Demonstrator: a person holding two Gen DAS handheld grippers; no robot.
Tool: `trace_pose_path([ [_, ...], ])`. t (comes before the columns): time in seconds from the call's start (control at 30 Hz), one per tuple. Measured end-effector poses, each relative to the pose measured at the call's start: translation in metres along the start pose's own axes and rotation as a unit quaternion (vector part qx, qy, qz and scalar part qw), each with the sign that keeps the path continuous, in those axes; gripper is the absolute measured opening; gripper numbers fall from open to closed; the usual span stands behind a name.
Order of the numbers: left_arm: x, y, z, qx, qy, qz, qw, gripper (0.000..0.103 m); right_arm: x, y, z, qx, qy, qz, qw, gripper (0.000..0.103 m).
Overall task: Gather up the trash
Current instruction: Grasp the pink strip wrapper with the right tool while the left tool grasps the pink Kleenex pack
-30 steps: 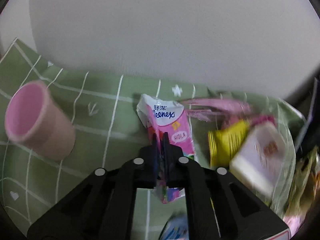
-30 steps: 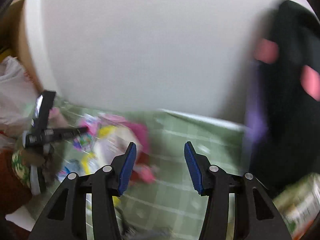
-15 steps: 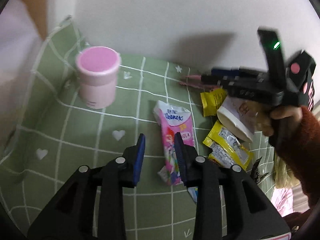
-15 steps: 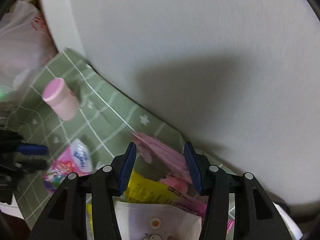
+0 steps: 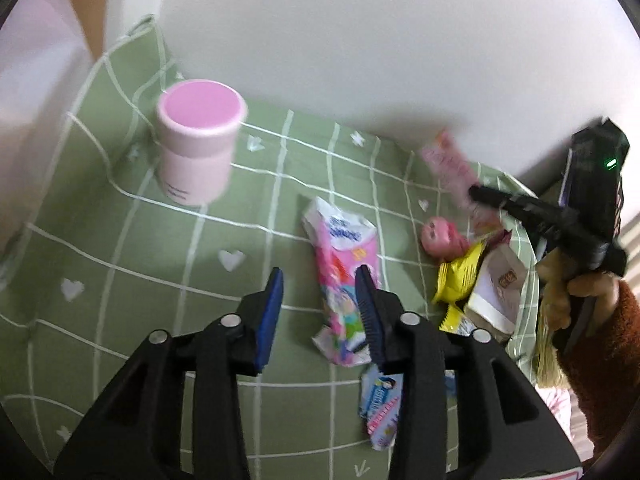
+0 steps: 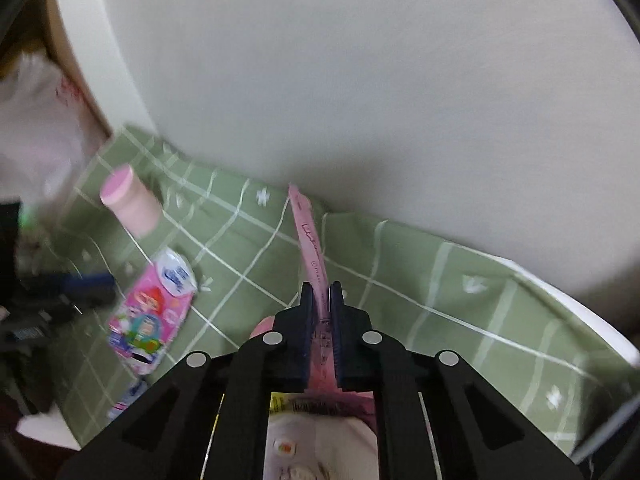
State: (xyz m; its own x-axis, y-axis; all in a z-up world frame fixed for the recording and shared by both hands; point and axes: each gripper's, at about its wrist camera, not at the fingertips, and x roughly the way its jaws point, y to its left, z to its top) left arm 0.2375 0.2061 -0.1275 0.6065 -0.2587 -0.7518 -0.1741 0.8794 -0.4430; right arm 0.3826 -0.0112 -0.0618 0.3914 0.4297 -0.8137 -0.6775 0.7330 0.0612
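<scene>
My left gripper (image 5: 318, 280) is open and empty above the green checked cloth (image 5: 132, 264), just left of a pink Kleenex tissue pack (image 5: 344, 272). My right gripper (image 6: 321, 294) is shut on a flat pink wrapper (image 6: 308, 236), which sticks up edge-on between its fingers; the gripper (image 5: 480, 196) and the wrapper (image 5: 448, 164) also show in the left wrist view. The tissue pack (image 6: 154, 312) lies left of the right gripper. A yellow wrapper (image 5: 460, 276), a white-and-brown packet (image 5: 496, 292) and a pink round item (image 5: 440, 236) lie in a pile at the right.
A pink lidded cup (image 5: 196, 140) stands at the back left near the white wall; it also shows in the right wrist view (image 6: 132, 204). A small blue-and-pink pack (image 5: 380, 404) lies near the front. A white bag (image 6: 36, 120) sits off the cloth's left end.
My right gripper has shut on the pink wrapper and lifted it. My left gripper has opened wider and drawn back from the tissue pack, which stays on the cloth.
</scene>
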Motion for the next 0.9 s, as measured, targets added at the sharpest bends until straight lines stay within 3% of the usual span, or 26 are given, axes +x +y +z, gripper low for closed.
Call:
trace_pose_path([
  [0.13,0.002,-0.021,-0.008,0.033,0.009,-0.018,0.9993,0.041,-0.043,-0.007,-0.007,0.027,-0.045,-0.009,0.999,0.009],
  [0.3,0.006,-0.028,-0.012,0.042,0.012,-0.01,0.999,0.043,-0.09,-0.007,-0.027,0.056,-0.093,-0.038,0.993,0.009],
  [0.57,0.025,-0.022,-0.008,0.024,0.046,0.028,0.9983,0.043,-0.126,-0.011,-0.079,0.101,-0.102,-0.06,0.988,0.009],
  [0.63,0.031,-0.024,-0.008,0.025,0.05,0.031,0.9979,0.035,-0.129,-0.011,-0.094,0.112,-0.099,-0.066,0.987,0.009],
  [0.7,0.035,-0.03,-0.009,0.039,0.051,0.037,0.9972,0.013,-0.134,-0.013,-0.106,0.125,-0.099,-0.073,0.985,0.009],
  [0.9,0.017,-0.052,-0.001,0.075,0.009,0.027,0.9968,0.01,-0.15,-0.021,-0.126,0.16,-0.112,-0.086,0.977,0.009],
])
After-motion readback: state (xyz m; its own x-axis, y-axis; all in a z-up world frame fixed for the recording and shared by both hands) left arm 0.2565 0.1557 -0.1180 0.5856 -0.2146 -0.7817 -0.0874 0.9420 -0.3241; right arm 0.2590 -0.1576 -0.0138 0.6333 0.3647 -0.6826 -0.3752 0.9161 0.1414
